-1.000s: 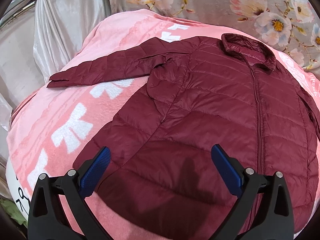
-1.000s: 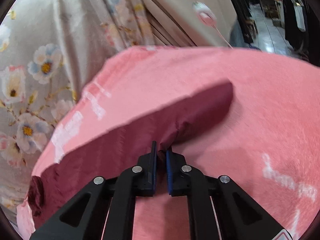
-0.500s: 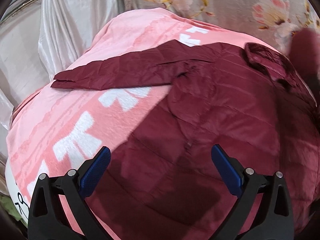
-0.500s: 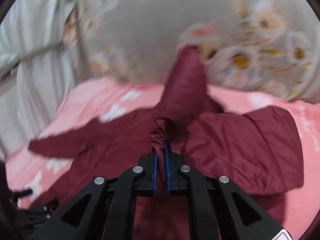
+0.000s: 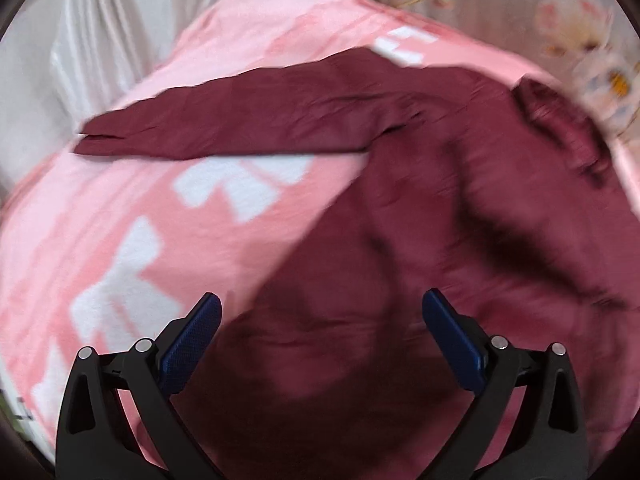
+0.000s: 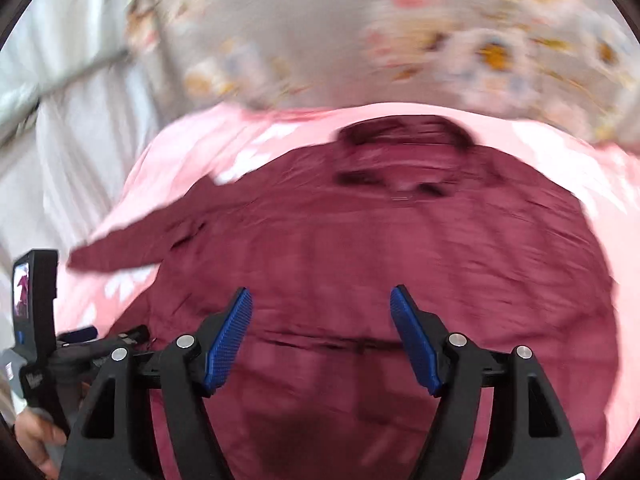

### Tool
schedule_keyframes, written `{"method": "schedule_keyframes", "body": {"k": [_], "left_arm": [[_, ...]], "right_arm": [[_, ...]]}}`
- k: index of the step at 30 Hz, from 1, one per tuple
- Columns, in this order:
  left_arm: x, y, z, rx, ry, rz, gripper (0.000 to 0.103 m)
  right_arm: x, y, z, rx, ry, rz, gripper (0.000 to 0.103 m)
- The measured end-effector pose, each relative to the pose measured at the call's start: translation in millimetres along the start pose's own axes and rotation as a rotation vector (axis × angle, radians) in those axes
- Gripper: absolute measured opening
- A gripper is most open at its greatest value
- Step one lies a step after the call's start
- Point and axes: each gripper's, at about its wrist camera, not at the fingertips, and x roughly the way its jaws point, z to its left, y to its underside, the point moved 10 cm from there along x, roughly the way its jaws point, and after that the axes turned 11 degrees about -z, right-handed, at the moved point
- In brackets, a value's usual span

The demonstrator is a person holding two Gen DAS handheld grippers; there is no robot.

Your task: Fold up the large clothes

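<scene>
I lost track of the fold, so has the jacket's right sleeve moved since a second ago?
Yes. It lay out on the pink blanket; now it is folded across the jacket, and the right gripper is open.

One dark red jacket (image 5: 420,240) is lying on one pink blanket (image 5: 120,208), and one of its sleeves (image 5: 224,128) is stretching out to the side. Two grippers are showing, the left gripper (image 5: 320,322) and the right gripper (image 6: 321,318), each spreading two blue pads (image 5: 192,340) wide apart. One flowered curtain (image 6: 460,40) is hanging behind, with one pale sheet (image 5: 120,32) draping beside it.
</scene>
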Motion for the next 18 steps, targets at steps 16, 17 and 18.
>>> {"method": "schedule_keyframes", "body": {"k": [16,17,18], "left_arm": [[29,-26,-97,-0.164,0.286,0.098,0.006],[27,-33,-100,-0.137,0.281,0.067,0.004],[24,-41,-101,-0.116,0.276,0.038,0.003]], "right_arm": [[18,3,-224,0.613,0.281,-0.008,0.027],[24,4,-227,0.596,0.301,0.008,0.001],[28,4,-228,0.579,0.311,0.023,0.002]]}}
